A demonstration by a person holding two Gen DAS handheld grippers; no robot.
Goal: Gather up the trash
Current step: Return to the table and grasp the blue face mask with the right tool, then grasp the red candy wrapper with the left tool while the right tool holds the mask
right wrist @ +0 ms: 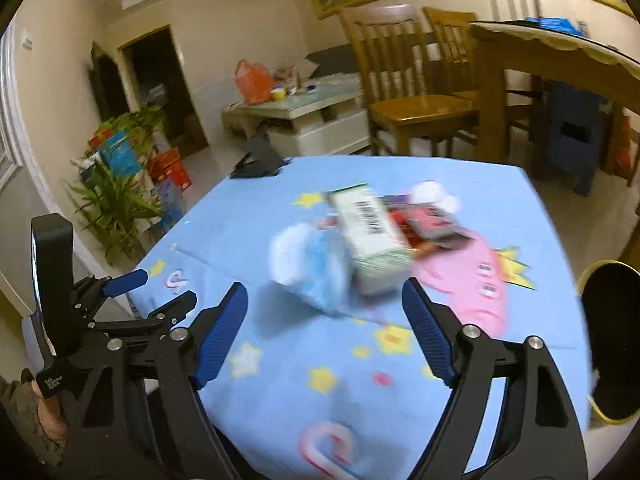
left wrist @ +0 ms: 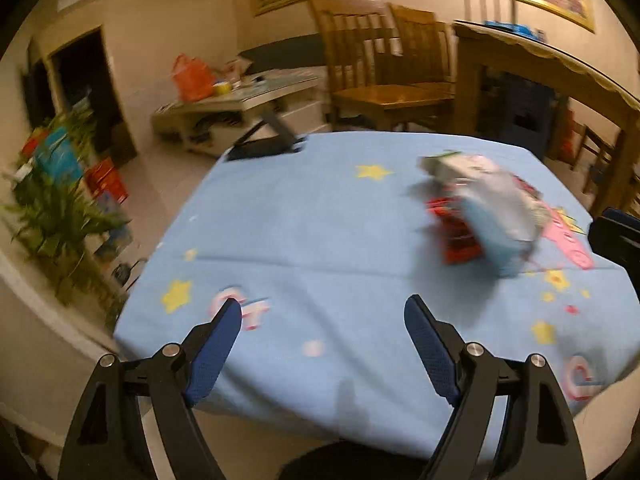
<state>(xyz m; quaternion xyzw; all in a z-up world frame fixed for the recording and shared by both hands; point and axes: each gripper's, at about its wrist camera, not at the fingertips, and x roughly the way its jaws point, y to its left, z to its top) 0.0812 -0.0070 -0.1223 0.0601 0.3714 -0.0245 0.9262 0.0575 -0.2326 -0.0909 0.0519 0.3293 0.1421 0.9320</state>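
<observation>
A small pile of trash lies on the blue cartoon tablecloth [right wrist: 280, 380]: a white and green carton [right wrist: 370, 236], a light blue and white plastic wrapper [right wrist: 312, 264], a red packet [right wrist: 432, 224] and a white crumpled tissue [right wrist: 434, 194]. In the left wrist view the pile [left wrist: 480, 208] lies ahead and to the right, blurred. My right gripper [right wrist: 324, 296] is open and empty just in front of the pile. My left gripper [left wrist: 322, 312] is open and empty over the table's near left part; it also shows in the right wrist view [right wrist: 124, 280].
A round bin with a yellow rim [right wrist: 612, 340] stands off the table's right edge. A black stand [right wrist: 260, 160] sits at the table's far edge. Wooden chairs [right wrist: 404, 92], a wooden table [right wrist: 560, 60], a low white table [right wrist: 304, 116] and potted plants [right wrist: 116, 196] stand beyond.
</observation>
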